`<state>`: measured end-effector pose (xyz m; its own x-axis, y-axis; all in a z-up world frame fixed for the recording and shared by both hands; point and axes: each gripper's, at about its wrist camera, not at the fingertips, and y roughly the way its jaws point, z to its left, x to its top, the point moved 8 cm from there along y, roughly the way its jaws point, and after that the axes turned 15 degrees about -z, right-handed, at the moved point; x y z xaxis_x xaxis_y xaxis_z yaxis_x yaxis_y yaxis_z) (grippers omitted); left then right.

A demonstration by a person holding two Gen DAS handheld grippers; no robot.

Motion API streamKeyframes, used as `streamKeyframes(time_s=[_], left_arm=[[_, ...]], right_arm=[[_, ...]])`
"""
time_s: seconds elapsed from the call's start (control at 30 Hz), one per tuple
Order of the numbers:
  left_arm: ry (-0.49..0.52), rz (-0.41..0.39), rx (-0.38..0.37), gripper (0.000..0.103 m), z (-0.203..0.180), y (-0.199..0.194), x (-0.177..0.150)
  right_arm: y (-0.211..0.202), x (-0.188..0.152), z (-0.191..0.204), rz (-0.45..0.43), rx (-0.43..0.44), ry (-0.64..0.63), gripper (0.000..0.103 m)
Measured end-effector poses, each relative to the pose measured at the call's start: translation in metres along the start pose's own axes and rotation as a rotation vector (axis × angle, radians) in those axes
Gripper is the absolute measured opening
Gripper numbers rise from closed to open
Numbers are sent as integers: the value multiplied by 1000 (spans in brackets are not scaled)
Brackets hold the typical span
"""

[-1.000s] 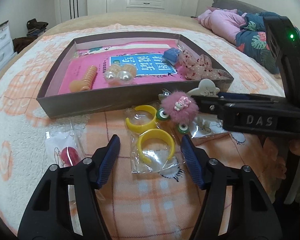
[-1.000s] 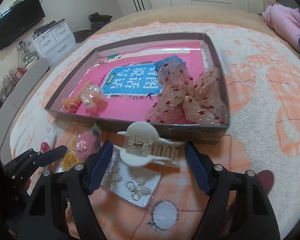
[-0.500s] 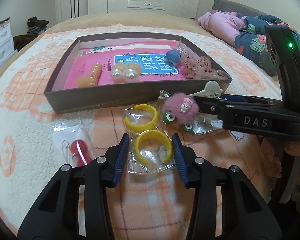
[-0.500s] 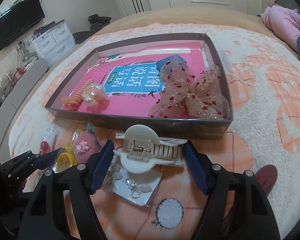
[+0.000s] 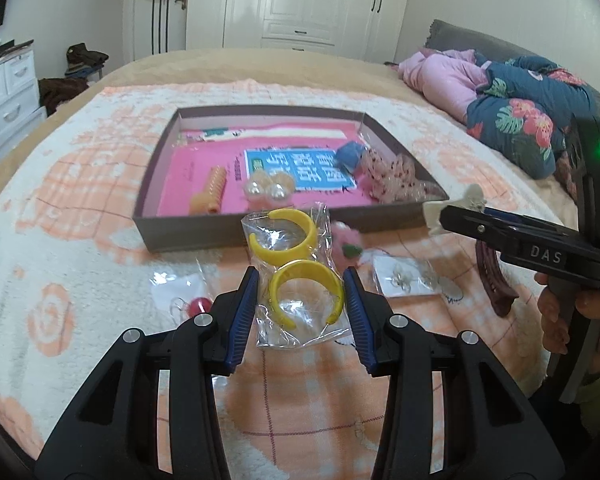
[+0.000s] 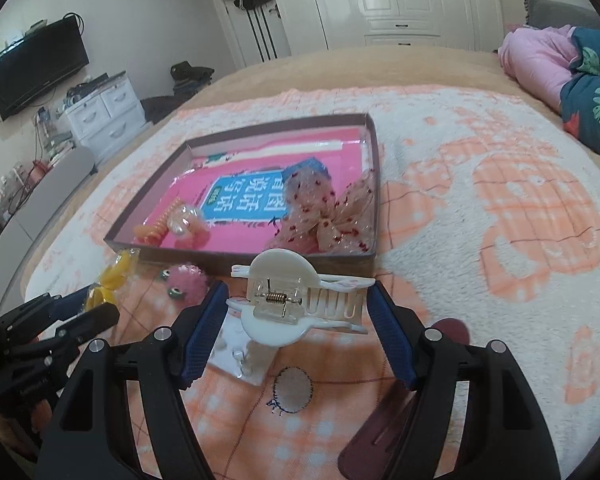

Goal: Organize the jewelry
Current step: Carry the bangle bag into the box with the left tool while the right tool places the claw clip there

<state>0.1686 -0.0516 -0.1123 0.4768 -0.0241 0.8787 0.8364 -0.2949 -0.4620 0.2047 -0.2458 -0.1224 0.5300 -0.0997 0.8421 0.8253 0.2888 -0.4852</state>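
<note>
My left gripper (image 5: 300, 304) is shut on a clear bag of two yellow hoop earrings (image 5: 300, 280), held up off the blanket just in front of the brown tray (image 5: 196, 236). My right gripper (image 6: 296, 308) is shut on a white hair claw clip (image 6: 288, 308), also raised and close to the tray's front wall (image 6: 340, 260). Inside the tray, on a pink book, lie an orange spiral hair tie (image 5: 212, 192), pearl balls (image 5: 268, 190) and a sheer dotted bow (image 6: 324, 208). The right gripper's finger with the clip (image 5: 434, 212) shows at the right of the left wrist view.
On the blanket in front of the tray lie a pink fuzzy clip (image 6: 188, 280), a card of earrings (image 5: 408, 280), a bagged red earring (image 5: 198, 304) and a dark red hair clip (image 5: 494, 284). Bedding is piled at the far right (image 5: 512, 112). A hand (image 5: 572, 316) holds the right gripper.
The left jaws closed on the yellow hoop bag and lifted it off the blanket. The right gripper rose with the white claw clip toward the tray.
</note>
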Motion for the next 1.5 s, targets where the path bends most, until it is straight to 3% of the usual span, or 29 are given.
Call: streamKeyframes(time_s=[0.33,0.7,1.5], left_arm=[[-28,-72,49,34,20,-16,23],[-78,-97,88,34,50,-14,33],[-122,-133,100,35,77,30,77]], right_arm=[[-11,12,17,-41,48,-23,69],[-3,26,46,-66,100,-78,69],[45,53,52,-54,73,-115,69]])
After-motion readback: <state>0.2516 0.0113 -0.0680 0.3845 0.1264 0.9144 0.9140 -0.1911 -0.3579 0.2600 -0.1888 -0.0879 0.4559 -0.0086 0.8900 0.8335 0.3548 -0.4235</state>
